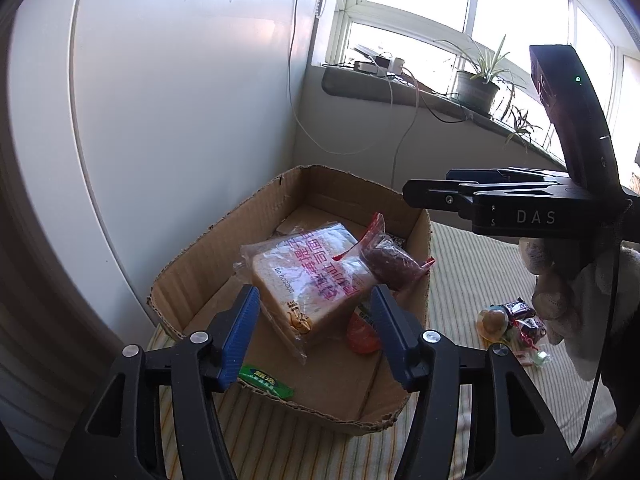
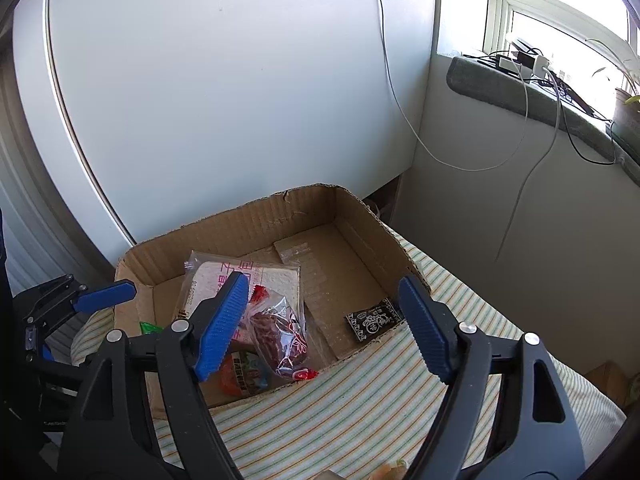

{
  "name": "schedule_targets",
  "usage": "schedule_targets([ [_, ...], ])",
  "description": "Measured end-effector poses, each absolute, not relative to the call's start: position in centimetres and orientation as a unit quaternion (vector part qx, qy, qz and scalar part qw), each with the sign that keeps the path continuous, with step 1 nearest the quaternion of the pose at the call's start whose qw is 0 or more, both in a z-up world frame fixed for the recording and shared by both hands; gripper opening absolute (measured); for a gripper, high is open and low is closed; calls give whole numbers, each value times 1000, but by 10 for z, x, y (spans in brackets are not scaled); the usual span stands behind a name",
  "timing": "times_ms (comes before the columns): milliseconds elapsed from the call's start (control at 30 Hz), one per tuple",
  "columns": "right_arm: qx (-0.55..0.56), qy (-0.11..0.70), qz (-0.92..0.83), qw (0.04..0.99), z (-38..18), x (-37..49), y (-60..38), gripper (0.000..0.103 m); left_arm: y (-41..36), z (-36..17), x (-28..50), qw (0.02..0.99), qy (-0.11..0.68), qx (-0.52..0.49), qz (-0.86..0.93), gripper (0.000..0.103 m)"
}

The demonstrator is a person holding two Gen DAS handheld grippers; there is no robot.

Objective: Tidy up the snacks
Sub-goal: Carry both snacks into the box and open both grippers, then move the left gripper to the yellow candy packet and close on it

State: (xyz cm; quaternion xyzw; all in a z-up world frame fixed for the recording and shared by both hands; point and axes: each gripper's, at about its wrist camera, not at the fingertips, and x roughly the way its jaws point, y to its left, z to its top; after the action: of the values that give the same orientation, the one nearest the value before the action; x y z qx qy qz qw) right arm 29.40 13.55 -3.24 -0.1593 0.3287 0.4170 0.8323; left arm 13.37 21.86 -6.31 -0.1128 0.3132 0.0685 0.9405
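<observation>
Bread packet (image 1: 308, 280) lies in the cardboard box (image 1: 192, 264), red snack bag (image 1: 390, 262) at its 2 o'clock; we hold left gripper (image 1: 314, 328) and right gripper (image 2: 320, 328) apart, empty.

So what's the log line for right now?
left hand-held gripper: open | right hand-held gripper: open | bread pack, red-bean bag: in cardboard box

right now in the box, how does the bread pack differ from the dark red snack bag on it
The bread pack is larger, flat and square, with pale slices behind pink print; the dark red snack bag is smaller and lumpy, with red-edged clear film. The bread pack sits lower, propped at a tilt in the cardboard box, while the dark red snack bag rests on top of it. Both are sealed in clear plastic, and neither is gripped.
</observation>
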Motion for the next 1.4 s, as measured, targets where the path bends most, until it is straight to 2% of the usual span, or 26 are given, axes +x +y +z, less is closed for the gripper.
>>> schedule_targets([
  [633,-157,325,384,850,-17,267,40,81,149,-54,129,944,314,-98,5,57],
  [1000,-147,356,371,845,-52,244,-49,81,89,-72,145,932,349,-81,-56,57],
  [1233,-141,378,366,839,-83,223,-79,81,68,-89,152,920,378,-76,-78,48],
  [1400,-116,406,368,828,-100,218,-85,65,54,-101,157,910,399,-66,-92,44],
])
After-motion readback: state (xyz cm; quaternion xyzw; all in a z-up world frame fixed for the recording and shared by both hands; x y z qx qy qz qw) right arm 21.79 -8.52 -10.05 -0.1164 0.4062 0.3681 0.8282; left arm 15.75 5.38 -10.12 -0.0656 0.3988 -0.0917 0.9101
